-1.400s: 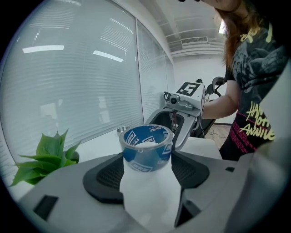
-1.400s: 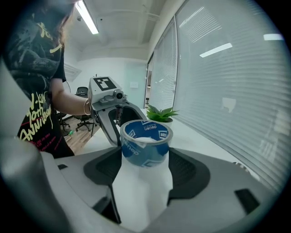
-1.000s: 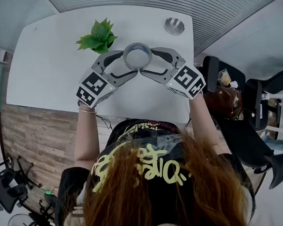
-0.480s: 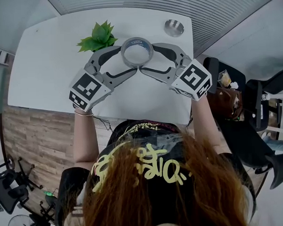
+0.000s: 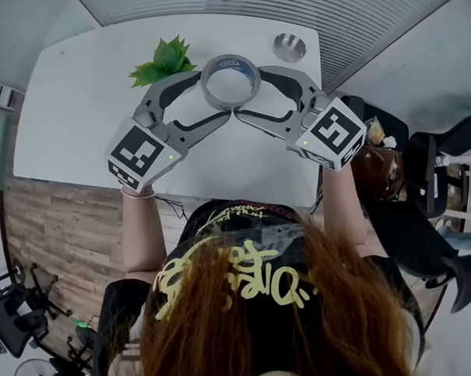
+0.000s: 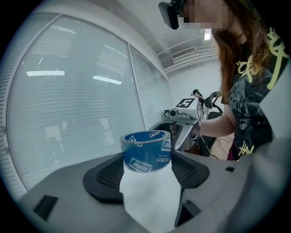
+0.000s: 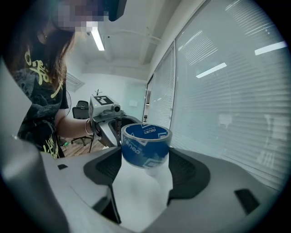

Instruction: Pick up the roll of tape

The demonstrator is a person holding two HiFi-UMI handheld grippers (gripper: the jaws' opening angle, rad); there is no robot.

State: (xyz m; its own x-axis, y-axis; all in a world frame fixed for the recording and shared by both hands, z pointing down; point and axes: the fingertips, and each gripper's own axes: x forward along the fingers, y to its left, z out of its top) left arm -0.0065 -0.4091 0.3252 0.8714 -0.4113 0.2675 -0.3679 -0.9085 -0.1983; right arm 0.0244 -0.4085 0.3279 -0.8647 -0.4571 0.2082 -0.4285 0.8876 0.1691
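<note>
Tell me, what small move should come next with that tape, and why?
Probably raise both grippers together, kept level. The roll of tape is pinched from opposite sides by the left gripper and right gripper, apparently clear of the white table; uneven motion could let it slip.

Black T-shirt point(image 5: 128, 313), yellow lettering point(image 5: 263, 287)

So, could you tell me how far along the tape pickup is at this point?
Done: the roll of tape is clear of the white table; both gripper views show it against the window blinds. In hand: the left gripper and the right gripper face each other, each with its jaws closed on the roll's sides. Left: little, perhaps only holding it steady; nothing shows where it goes next.
</note>
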